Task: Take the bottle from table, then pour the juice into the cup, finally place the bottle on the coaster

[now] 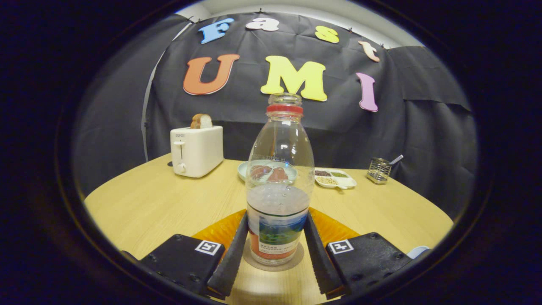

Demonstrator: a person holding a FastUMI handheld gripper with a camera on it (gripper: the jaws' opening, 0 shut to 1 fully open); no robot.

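Gripper view: gripper (276,245) flanks upright, part-filled bottle (279,186) on coaster (273,262), contact unclear

Wooden table (139,203): toaster (197,150), plate (254,168) (food), coaster (296,259).

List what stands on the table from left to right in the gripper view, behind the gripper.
Toaster with bread in its slot → bottle, upright between the gripper fingers → divided dish → wire holder.
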